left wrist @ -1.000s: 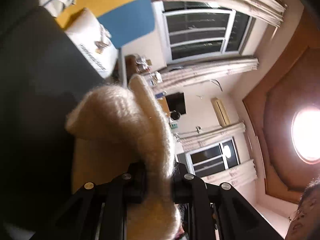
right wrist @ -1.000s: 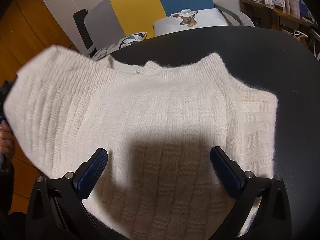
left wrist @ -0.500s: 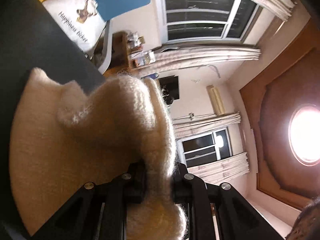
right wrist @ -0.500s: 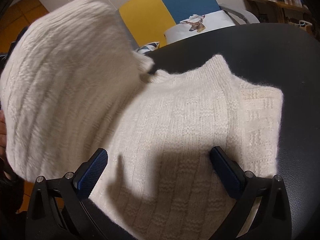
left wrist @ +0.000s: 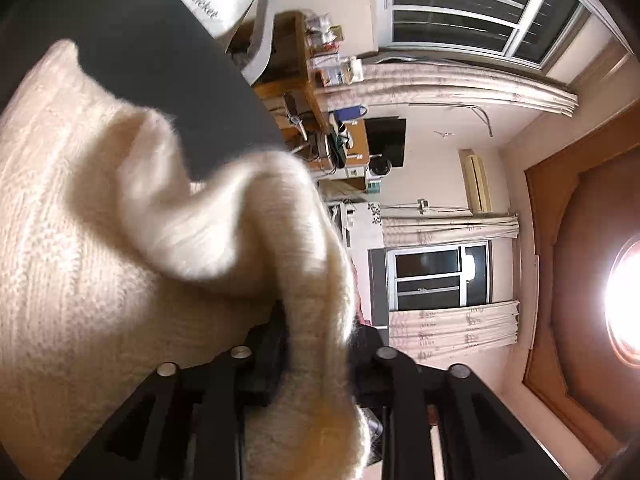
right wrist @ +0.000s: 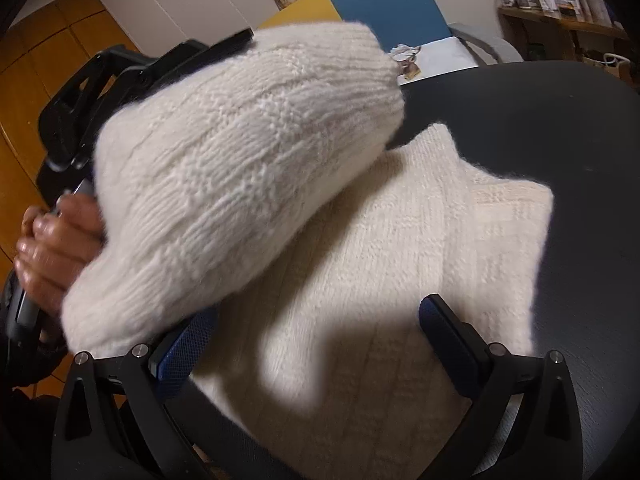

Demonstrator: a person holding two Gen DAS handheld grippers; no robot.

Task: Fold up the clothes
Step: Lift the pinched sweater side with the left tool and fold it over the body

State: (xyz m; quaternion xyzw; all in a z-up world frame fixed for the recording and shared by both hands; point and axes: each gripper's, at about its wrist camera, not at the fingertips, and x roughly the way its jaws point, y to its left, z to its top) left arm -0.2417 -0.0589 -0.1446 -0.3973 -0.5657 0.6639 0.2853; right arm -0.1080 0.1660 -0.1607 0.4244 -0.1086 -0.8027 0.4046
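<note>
A cream knitted sweater (right wrist: 400,260) lies on the round black table (right wrist: 560,140). One side of it (right wrist: 240,168) is lifted and carried over the flat part as a thick fold. My left gripper (left wrist: 318,340) has that fold between its jaws, which are opening; the knit still fills the gap and hangs from it. In the right wrist view the left gripper's black body (right wrist: 120,80) and a hand (right wrist: 52,248) show behind the fold. My right gripper (right wrist: 320,340) hovers open over the sweater's near part, its blue pads (right wrist: 452,340) wide apart, holding nothing.
Beyond the table stand chairs with yellow and blue backs (right wrist: 380,4) and a white cushion with a deer print (right wrist: 432,56). A cluttered wooden shelf (right wrist: 560,20) is at the back right. Bare black tabletop lies right of the sweater.
My left gripper has swung the lifted side of the sweater rightwards over the flat body, and its jaws now stand wider. The right gripper has shifted only slightly.
</note>
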